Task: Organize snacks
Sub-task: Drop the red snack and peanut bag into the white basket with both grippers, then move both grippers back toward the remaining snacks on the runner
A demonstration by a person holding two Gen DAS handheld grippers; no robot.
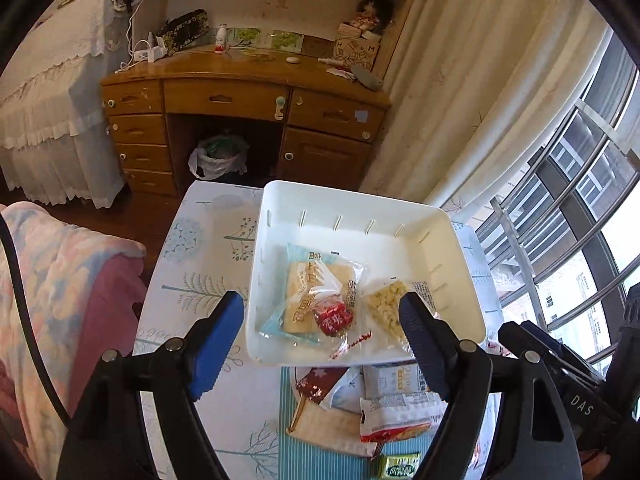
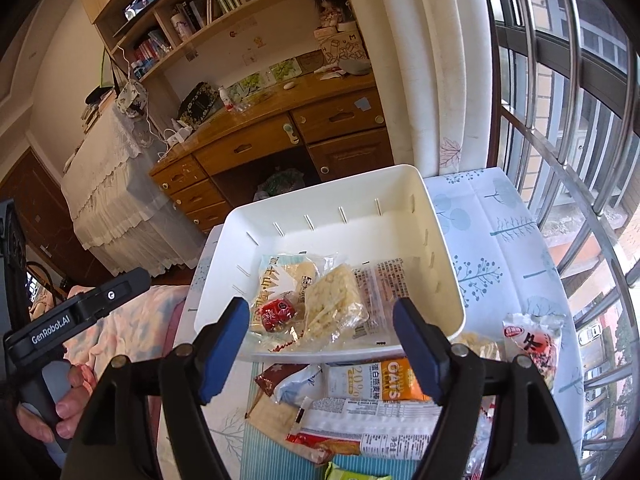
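A white plastic bin (image 1: 456, 280) (image 2: 444, 264) stands on the small table. It holds a cracker pack (image 1: 310, 288) (image 2: 280, 276), a small red candy (image 1: 334, 317) (image 2: 277, 312) and a clear pack of puffed grain bar (image 1: 386, 306) (image 2: 334, 300). A pile of loose snack packs (image 1: 384, 404) (image 2: 372, 404) lies on the table in front of the bin. My left gripper (image 1: 322, 336) is open and empty, above the bin's near edge. My right gripper (image 2: 318, 338) is open and empty, above the same edge. The left gripper's body also shows in the right wrist view (image 2: 76, 312).
The table has a white tree-print cloth (image 1: 200, 280) (image 2: 504, 240). A red and white snack bag (image 2: 534, 344) lies right of the bin. A wooden desk (image 1: 240, 92) stands behind, a bed with a pink blanket (image 1: 60, 280) to the left, window bars (image 2: 568, 152) to the right.
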